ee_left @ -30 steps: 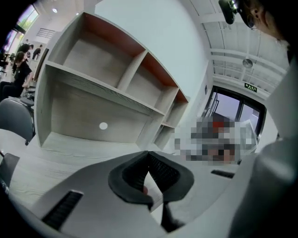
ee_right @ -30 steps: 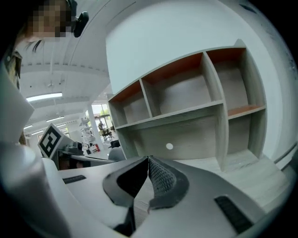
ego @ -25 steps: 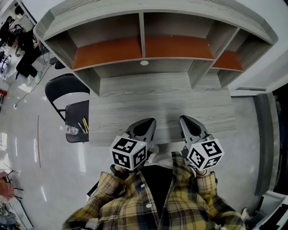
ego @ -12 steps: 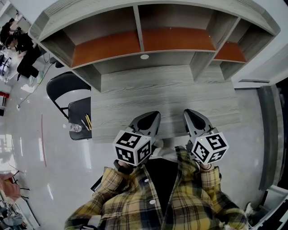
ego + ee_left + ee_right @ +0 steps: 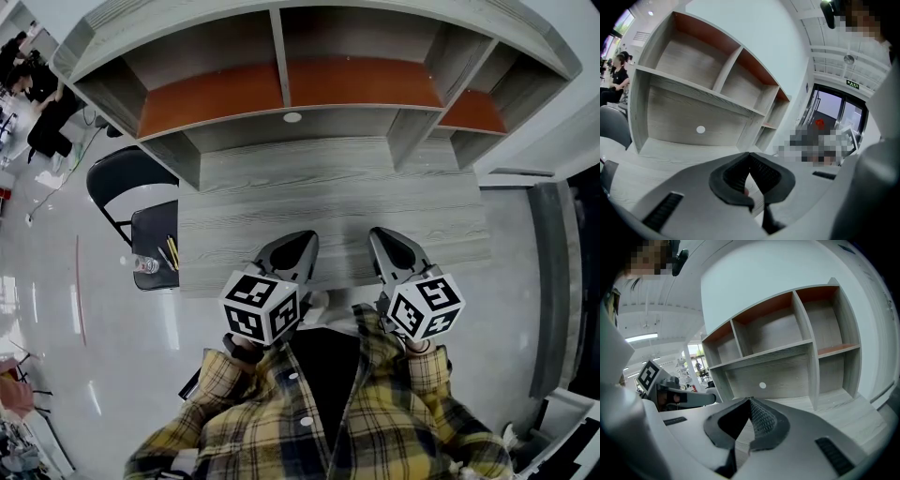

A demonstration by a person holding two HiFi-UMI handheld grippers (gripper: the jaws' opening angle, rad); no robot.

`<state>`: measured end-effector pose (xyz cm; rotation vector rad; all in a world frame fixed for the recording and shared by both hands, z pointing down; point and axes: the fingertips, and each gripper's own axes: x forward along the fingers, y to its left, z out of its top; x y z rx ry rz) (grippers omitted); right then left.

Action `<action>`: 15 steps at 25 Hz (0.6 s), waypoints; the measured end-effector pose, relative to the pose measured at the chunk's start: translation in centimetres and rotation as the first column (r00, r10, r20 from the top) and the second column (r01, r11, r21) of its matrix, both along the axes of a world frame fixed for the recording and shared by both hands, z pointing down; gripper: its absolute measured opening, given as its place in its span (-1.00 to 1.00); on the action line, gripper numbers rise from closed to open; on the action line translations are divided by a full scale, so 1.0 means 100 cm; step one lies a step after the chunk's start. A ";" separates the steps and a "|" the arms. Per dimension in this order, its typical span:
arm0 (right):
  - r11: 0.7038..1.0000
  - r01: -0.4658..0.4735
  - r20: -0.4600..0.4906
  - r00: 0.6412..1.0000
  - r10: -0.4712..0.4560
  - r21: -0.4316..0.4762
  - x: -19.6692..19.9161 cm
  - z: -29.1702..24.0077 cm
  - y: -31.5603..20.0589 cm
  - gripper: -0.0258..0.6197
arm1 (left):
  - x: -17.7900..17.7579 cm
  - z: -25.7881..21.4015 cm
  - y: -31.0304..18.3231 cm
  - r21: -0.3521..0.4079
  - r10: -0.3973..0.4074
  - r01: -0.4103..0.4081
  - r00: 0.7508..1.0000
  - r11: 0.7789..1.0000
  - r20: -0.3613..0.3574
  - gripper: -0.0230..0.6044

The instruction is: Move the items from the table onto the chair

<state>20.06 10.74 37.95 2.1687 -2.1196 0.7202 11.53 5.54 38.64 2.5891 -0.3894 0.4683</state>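
The grey wooden table (image 5: 328,202) carries nothing that I can see. To its left stands a black chair (image 5: 150,225); a small clear bottle (image 5: 145,265) and yellow pencils (image 5: 171,253) lie on its seat. My left gripper (image 5: 291,251) and right gripper (image 5: 389,246) hover side by side over the table's near edge, close to my plaid shirt. Both are shut with nothing between the jaws. The left gripper (image 5: 750,154) and the right gripper (image 5: 751,400) both point toward the shelving in their own views.
A shelf unit (image 5: 291,94) with orange-backed open compartments stands along the table's far side, all compartments bare. Shiny floor (image 5: 56,309) spreads to the left of the chair. People sit far off at the top left (image 5: 37,84). A doorway shows at the right in the left gripper view (image 5: 834,122).
Both grippers stay shut and keep their place over the near table edge. The head view has shifted a little, so the chair and table sit slightly more to the left.
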 end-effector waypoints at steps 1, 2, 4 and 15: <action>1.000 0.002 0.001 1.000 -0.002 0.000 0.000 0.000 0.000 -0.87 | 0.000 0.000 0.000 0.000 -0.001 0.001 1.000 1.000 0.001 -0.91; 1.000 0.005 0.001 1.000 -0.005 -0.001 0.000 0.000 0.000 -0.87 | 0.000 0.000 -0.001 -0.001 -0.003 0.003 1.000 1.000 0.002 -0.91; 1.000 0.010 0.002 1.000 -0.010 -0.002 0.000 0.000 0.000 -0.87 | 0.001 0.000 -0.001 0.000 -0.007 0.007 1.000 1.000 0.002 -0.91; 1.000 0.011 0.020 1.000 -0.011 0.006 0.005 0.004 0.008 -0.87 | 0.006 0.004 0.006 0.007 -0.011 0.011 1.000 1.000 0.012 -0.91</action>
